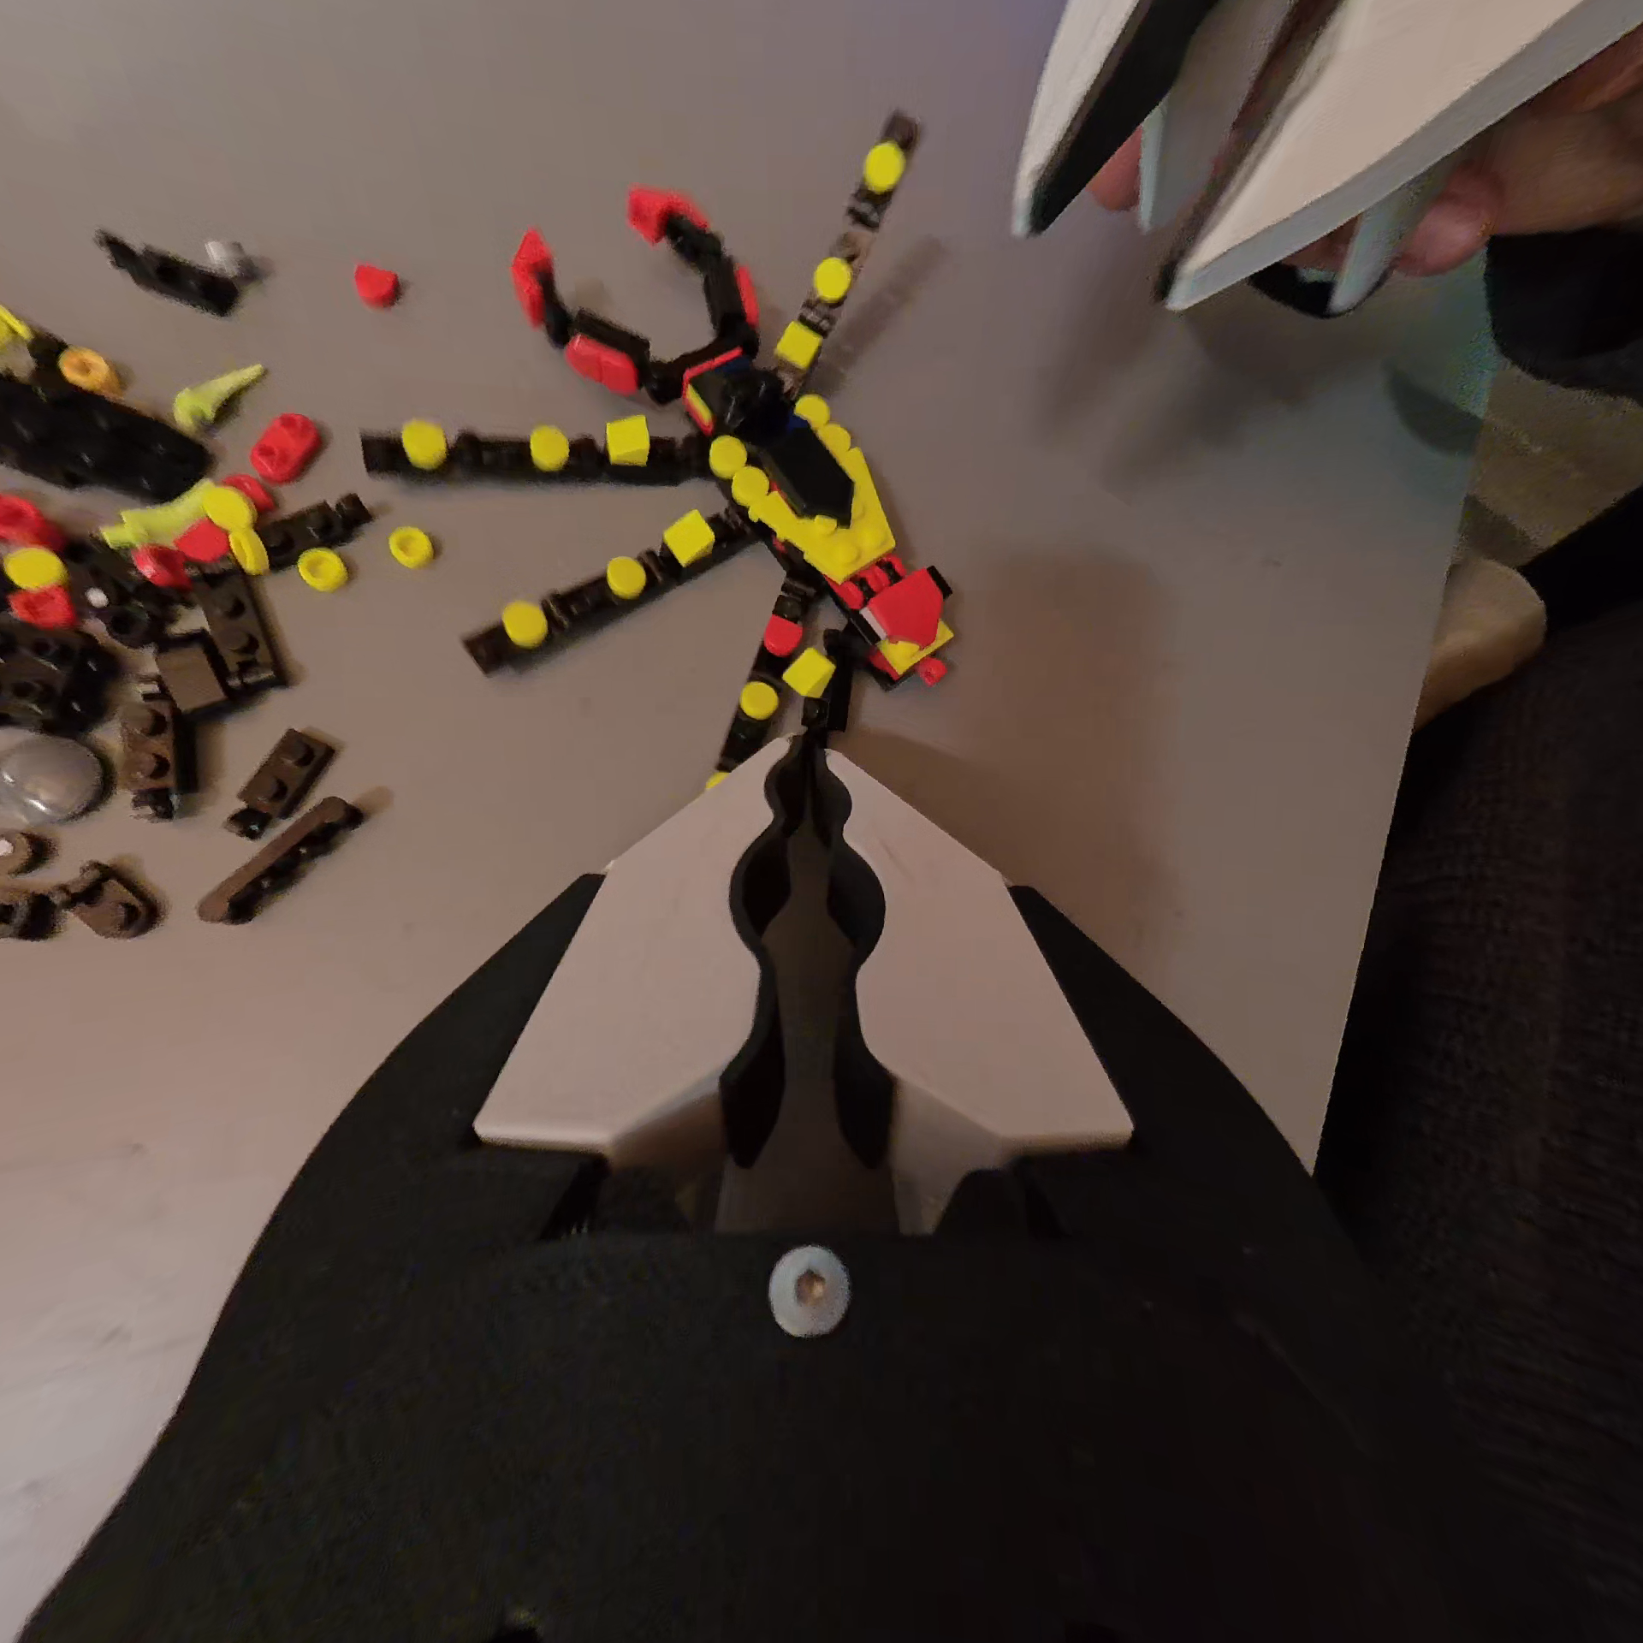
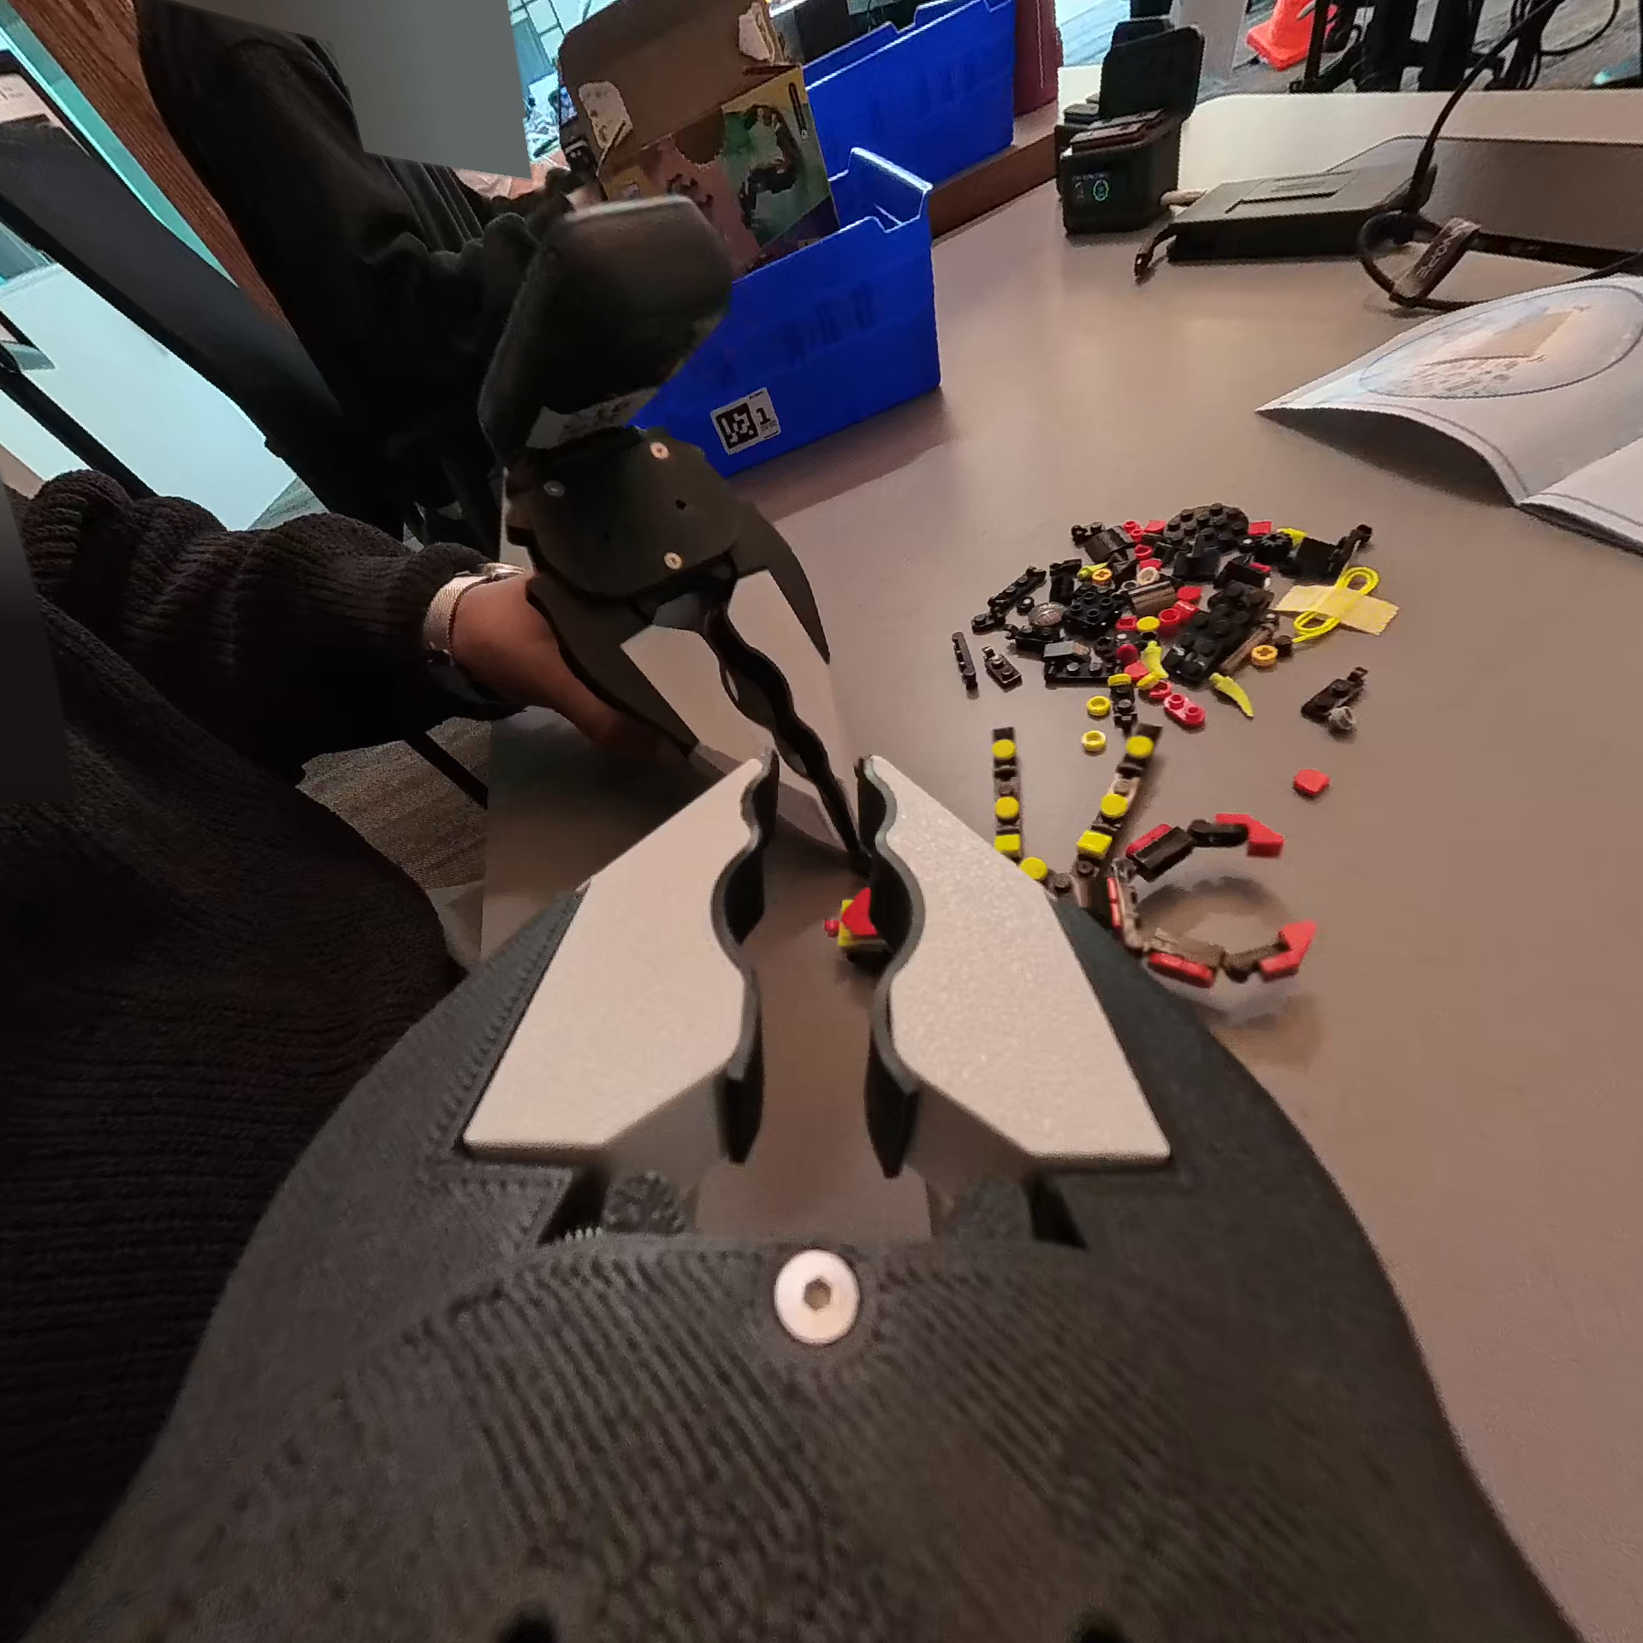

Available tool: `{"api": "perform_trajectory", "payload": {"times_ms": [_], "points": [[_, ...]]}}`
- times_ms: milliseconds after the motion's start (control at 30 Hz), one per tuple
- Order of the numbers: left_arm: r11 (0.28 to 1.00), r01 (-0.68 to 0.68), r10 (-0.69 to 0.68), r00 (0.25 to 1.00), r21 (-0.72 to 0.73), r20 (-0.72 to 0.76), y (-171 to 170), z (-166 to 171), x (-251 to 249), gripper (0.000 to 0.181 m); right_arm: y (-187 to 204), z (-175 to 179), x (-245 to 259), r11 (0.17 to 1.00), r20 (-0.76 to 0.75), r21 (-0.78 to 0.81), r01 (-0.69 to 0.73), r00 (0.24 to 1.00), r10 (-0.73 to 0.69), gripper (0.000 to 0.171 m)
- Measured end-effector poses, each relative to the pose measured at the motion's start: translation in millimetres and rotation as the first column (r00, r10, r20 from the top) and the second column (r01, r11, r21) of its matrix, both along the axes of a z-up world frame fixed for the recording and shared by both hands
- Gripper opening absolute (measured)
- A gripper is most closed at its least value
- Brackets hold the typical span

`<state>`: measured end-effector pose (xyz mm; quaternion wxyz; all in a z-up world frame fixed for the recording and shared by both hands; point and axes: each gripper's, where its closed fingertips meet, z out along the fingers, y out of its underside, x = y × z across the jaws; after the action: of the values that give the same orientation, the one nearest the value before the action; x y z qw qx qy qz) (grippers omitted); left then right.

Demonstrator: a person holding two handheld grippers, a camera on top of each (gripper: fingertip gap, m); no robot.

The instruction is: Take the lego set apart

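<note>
The lego model [image 1: 827,524] is a creature with a yellow body, red tail end, red-and-black claws and black legs with yellow studs. It lies on the grey table [image 1: 1111,711]. My left gripper [image 1: 809,751] is shut on the tip of a black leg at the model's tail end. In the right wrist view the left gripper [image 2: 858,858] comes down from the left, and the legs and claws [image 2: 1111,809] show to the right. My right gripper [image 2: 818,769] is open and empty above the model's red tail [image 2: 858,920]. It also shows in the left wrist view [image 1: 1102,262], raised.
A heap of loose black, red and yellow pieces [image 2: 1182,613] lies beyond the model, at the left in the left wrist view [image 1: 133,578]. A blue bin [image 2: 827,338] and a booklet [image 2: 1511,400] stand farther back. The table edge [image 1: 1414,622] runs close on the right.
</note>
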<state>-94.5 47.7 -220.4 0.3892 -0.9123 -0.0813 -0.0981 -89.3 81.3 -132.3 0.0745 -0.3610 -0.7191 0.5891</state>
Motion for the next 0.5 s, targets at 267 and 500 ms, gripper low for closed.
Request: {"api": "perform_trajectory", "payload": {"times_ms": [267, 500], "points": [[0.976, 0.184, -0.137, 0.933, 0.113, -0.333, 0, 37, 6, 0.000, -6, -18, 6, 0.998, 0.095, 0.039, -0.046, 0.995, 0.042, 0.030], [0.963, 0.267, -0.257, 0.948, 0.033, -0.187, -4, 13, 28, 0.006, -7, -27, 8, 0.994, 0.107, 0.098, -0.057, 0.993, 0.046, 0.028]]}}
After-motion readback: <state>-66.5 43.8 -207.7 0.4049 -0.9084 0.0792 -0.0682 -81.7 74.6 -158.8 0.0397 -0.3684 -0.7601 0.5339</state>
